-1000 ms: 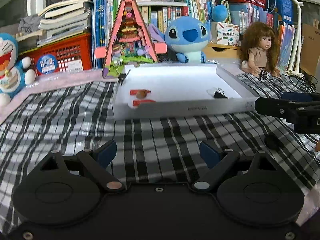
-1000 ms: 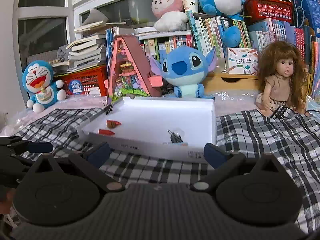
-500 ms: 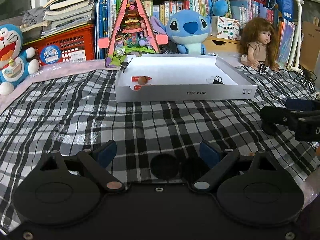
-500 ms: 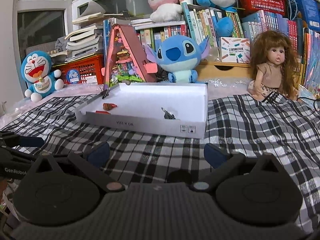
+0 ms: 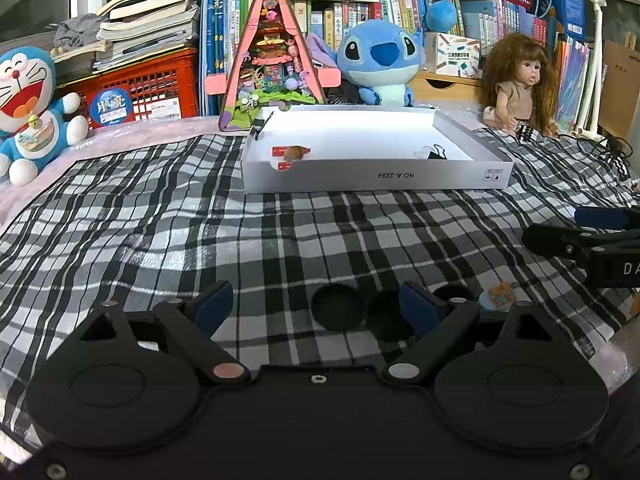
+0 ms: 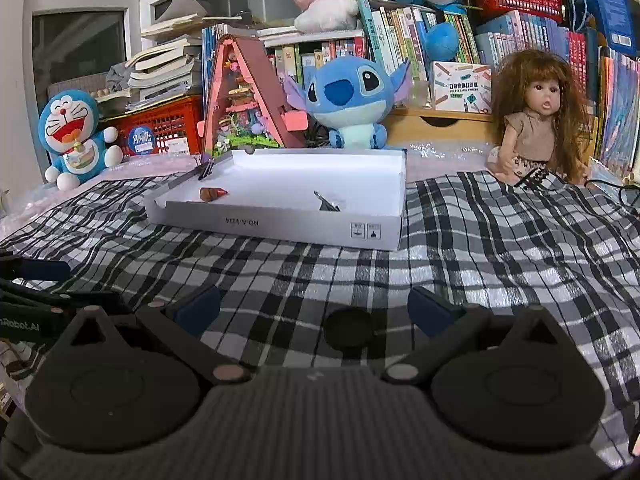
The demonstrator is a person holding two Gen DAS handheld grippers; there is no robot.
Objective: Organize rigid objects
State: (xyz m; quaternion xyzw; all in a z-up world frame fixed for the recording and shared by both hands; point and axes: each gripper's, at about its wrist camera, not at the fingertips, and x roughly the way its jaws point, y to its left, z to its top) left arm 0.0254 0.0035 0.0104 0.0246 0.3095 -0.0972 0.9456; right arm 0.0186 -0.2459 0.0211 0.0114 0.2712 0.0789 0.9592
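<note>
A white cardboard box lies on the checked cloth. It holds a brown and red trinket and a black binder clip. Another clip grips its far left rim. Black round discs lie on the cloth in front of my left gripper, which is open and holds nothing. A small blue and orange piece lies right of them. My right gripper is open, with one black disc on the cloth between its fingers, untouched.
Behind the box stand a pink triangular toy house, a blue plush, a doll, a blue cat plush, a red crate and bookshelves. My left gripper shows at the left edge of the right wrist view.
Both grippers have drawn back from the box and sunk a little. The black discs and the small blue and orange piece have come into view near the fingers.
</note>
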